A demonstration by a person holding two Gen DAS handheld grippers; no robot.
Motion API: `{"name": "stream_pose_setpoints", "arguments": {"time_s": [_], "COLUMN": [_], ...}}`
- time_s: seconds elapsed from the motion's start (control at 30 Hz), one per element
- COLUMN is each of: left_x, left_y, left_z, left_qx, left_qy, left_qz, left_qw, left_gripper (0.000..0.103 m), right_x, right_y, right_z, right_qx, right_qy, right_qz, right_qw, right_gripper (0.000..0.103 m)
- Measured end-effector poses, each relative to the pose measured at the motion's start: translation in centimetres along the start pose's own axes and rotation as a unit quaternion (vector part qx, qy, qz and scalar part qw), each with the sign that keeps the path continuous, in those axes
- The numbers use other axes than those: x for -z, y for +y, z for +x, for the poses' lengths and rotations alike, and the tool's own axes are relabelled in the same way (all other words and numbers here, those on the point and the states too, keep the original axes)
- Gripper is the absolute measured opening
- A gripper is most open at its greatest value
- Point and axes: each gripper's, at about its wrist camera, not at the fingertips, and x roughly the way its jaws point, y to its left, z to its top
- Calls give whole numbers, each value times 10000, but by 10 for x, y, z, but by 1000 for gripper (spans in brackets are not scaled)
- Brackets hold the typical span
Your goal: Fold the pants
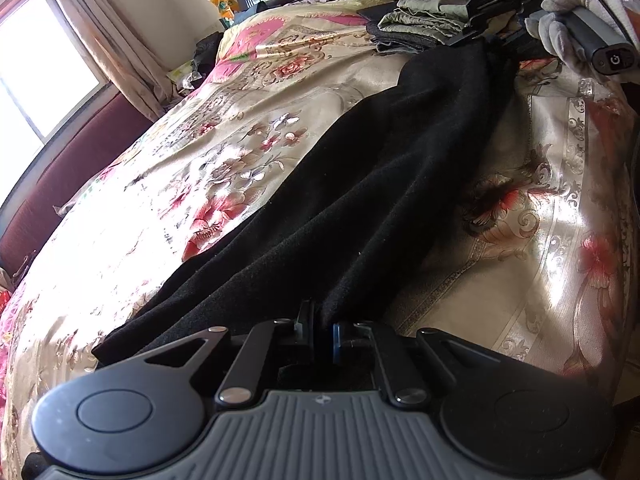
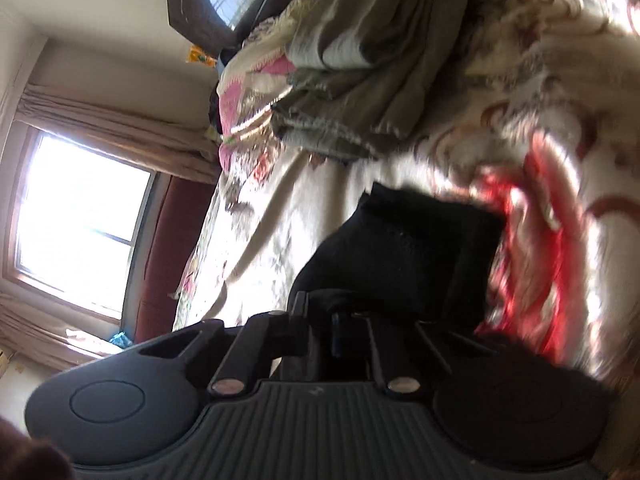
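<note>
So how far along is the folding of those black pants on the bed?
Early to midway, I'd judge. Done: olive and grey garments already lie folded near the headboard. In hand: the left tool and right tool each pinch an end of the black pants, stretched over the floral bedspread. Left: folding them over and stacking.

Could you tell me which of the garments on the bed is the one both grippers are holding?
The black pants, stretched between the left gripper and right gripper; the olive-green folded clothes lie untouched near the headboard.
</note>
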Motion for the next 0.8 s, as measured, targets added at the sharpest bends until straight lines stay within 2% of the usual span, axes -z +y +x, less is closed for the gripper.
{"name": "stream_pose_setpoints", "arguments": {"time_s": [0.07,0.13,0.2,0.27,0.47,0.57,0.63,0.67,0.7,0.73,0.8], "left_x": [0,1,1,-1,1,0,0,1,1,0,0], "left_y": [-1,-3,-5,-6,-7,-7,-5,-5,-4,-4,-3], "left_z": [1,2,3,3,3,2,-1,0,1,2,2], "left_qx": [-16,-31,-53,-78,-100,-140,-171,-204,-272,-375,-669], "left_qy": [9,23,34,41,-11,-32,-71,-79,-80,-74,-66], "left_qz": [2,22,86,157,177,166,96,83,98,142,242], "left_qw": [10000,10000,9999,9998,9998,9998,9998,9997,9996,9992,9974], "left_gripper": [24,24,24,24,24,24,27,29,30,30,29], "right_x": [-4,-6,-10,-14,-18,-22,-20,-19,-19,-19,-19], "right_y": [0,5,4,-1,-3,-2,3,6,7,8,6], "right_z": [-9,-18,-14,-9,-29,-19,-8,-2,2,3,-10], "right_qx": [187,348,506,890,752,567,546,607,715,772,565], "right_qy": [-288,-591,-527,-307,-313,-63,3,35,77,149,135], "right_qz": [-271,-883,-1049,-1007,-1202,-1107,-1184,-1274,-1301,-1194,-940], "right_qw": [9990,9937,9918,9904,9894,9922,9915,9900,9889,9897,9939], "right_gripper": [9,9,9,10,9,14,33,33,25,3,4]}}
